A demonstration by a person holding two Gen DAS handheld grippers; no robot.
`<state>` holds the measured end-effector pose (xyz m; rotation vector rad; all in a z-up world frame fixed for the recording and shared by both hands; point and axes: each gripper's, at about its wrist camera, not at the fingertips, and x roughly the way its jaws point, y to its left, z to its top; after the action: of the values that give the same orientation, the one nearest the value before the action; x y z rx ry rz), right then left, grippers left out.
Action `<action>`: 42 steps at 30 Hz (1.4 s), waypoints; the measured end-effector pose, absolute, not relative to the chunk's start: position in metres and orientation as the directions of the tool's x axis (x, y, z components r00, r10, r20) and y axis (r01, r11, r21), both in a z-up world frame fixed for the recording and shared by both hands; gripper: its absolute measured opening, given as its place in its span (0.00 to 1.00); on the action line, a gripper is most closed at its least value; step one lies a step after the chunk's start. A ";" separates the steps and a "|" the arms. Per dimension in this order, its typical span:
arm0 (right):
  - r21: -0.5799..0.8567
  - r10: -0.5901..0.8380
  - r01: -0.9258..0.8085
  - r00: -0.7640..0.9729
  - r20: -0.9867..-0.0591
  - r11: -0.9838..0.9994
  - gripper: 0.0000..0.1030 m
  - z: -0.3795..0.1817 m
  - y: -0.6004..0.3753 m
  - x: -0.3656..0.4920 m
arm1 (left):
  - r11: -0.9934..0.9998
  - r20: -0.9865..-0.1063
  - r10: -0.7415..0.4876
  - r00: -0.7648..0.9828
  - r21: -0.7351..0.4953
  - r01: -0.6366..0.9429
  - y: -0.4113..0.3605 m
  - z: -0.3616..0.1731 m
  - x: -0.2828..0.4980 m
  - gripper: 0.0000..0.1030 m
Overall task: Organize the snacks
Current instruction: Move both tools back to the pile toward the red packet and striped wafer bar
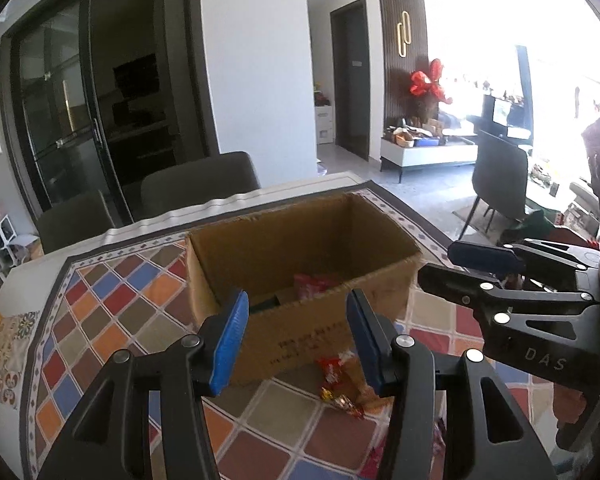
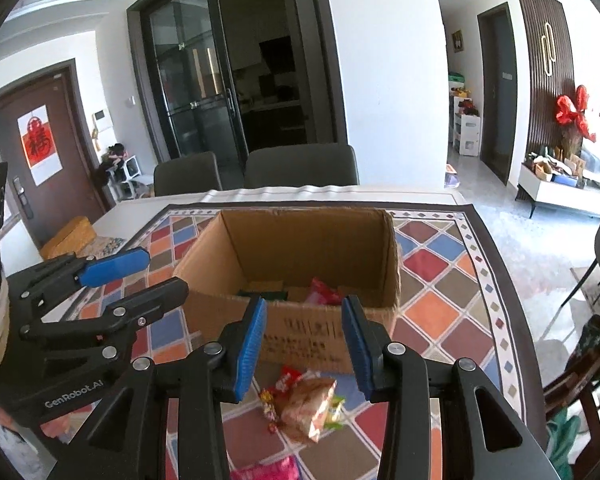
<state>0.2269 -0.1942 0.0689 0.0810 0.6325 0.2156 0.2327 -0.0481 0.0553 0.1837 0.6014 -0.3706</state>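
Left wrist view, left to right: the left hand-held gripper (image 1: pixel 296 340) hangs above the tabletop (image 1: pixel 36 264) with its blue pads spread apart and nothing between them. Beyond the pads stands an open cardboard box (image 1: pixel 300 332) on a mat (image 1: pixel 112 300) of coloured diamonds; a red packet (image 1: pixel 312 284) lies inside the box. Small red and gold snacks (image 1: pixel 336 384) lie on the mat just near of the box. At right, the right hand-held gripper (image 1: pixel 452 264) is seen side-on, its fingers parted and empty.

Right wrist view, left to right: the left hand-held gripper (image 2: pixel 156 272) enters from the left, fingers apart. The right hand-held gripper (image 2: pixel 304 344) is at centre, pads wide and holding nothing. The box (image 2: pixel 300 336) holds a red packet (image 2: pixel 324 292) and a dark green pack (image 2: pixel 260 294). A tan bag (image 2: pixel 308 408) and small snacks (image 2: pixel 272 396) lie on the mat (image 2: pixel 440 276) near of the box, below the right pads. Two chairs (image 2: pixel 300 164) stand at the far edge.
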 end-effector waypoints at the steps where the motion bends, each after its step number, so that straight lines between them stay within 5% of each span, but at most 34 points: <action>1: 0.136 0.222 -0.176 0.785 -0.578 0.975 0.39 0.067 -0.195 0.222 | 0.915 -0.583 -0.287 0.760 0.067 0.397 -0.050 0.053 0.227 0.49; 42: 0.126 0.197 -0.164 0.557 -0.806 0.978 0.39 -0.056 -0.208 0.143 | 0.796 -0.815 -0.399 0.421 -0.079 0.600 -0.092 -0.078 0.167 0.53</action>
<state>0.1430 -0.2083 -0.0558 0.0377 0.9561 0.2128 0.1673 -0.0918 -0.0777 0.2387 0.9469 -0.6331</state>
